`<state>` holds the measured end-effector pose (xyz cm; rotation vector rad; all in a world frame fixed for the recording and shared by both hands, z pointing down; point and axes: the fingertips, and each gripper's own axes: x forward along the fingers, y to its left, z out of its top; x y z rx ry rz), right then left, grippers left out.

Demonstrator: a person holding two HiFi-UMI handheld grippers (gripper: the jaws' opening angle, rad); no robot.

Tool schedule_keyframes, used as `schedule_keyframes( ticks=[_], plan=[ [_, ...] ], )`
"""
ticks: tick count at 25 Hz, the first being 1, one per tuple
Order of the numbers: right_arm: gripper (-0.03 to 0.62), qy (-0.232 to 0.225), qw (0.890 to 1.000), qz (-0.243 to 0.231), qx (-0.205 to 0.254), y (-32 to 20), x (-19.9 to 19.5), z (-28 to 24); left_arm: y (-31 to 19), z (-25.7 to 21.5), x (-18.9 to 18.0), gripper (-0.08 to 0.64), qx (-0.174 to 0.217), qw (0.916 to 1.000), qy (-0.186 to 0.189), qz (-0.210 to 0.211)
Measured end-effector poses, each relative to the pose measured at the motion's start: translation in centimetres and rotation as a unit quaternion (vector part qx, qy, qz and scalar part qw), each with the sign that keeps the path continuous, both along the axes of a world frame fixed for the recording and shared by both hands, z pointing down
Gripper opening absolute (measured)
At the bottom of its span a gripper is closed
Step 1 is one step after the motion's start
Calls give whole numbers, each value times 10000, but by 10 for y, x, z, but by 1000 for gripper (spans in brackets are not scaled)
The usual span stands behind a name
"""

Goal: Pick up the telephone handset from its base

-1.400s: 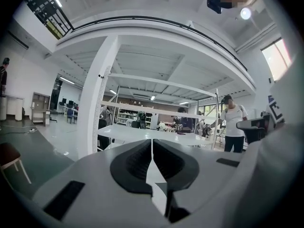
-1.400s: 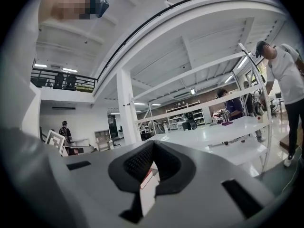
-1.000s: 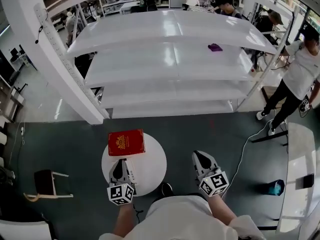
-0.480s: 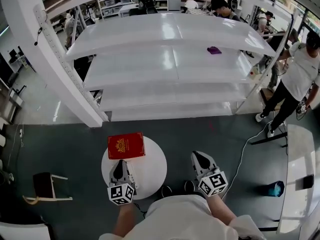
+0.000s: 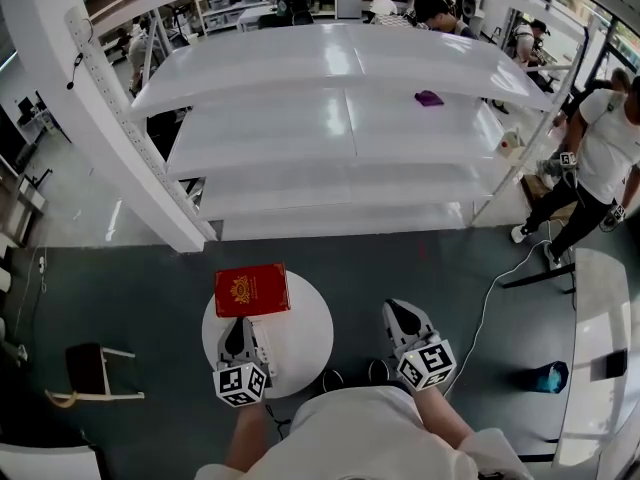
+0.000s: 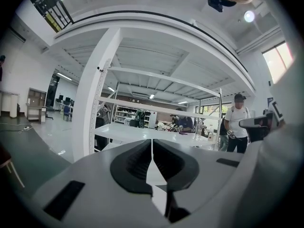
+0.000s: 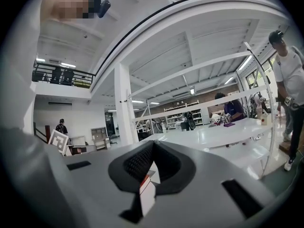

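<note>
Red gold-crested box (image 5: 252, 289) on round table (image 5: 300, 343) whole in head view alone; left gripper (image 5: 237, 326), right gripper (image 5: 398, 313) fingers closed, empty.

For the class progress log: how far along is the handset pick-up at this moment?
Done: nothing that shows; no handset is lifted.
In hand: nothing. The left gripper is at the near edge of the round table and the right gripper is off to its side. Both have their jaws together and empty.
Left: the whole pick. Only a red box shows on the table; I cannot make out a handset.
</note>
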<state>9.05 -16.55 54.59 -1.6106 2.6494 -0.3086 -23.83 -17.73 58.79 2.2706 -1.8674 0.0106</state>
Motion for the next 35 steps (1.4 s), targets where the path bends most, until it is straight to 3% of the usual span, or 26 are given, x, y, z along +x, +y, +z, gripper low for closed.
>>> schedule_keyframes(
  ticks=[6, 16, 25, 32, 35],
  plan=[
    [8, 12, 10000, -83, 2, -5, -8, -1, 0, 17, -7, 25, -267, 9996, -12, 7],
    [8, 120, 9995, -279, -72, -20, -18, 1, 20, 97, -20, 26, -1281, 9915, -195, -100],
    [8, 204, 9991, -369, -100, -27, -27, 5, 67, 194, -30, 25, -2547, 9668, -170, -146],
    [8, 337, 9987, -374, -116, -27, -26, 9, 94, 242, -46, 26, -3127, 9459, -864, 55],
    [8, 344, 9987, -341, -130, -28, -26, 9, 96, 252, -59, 26, -3235, 9415, -941, -42]
  ],
)
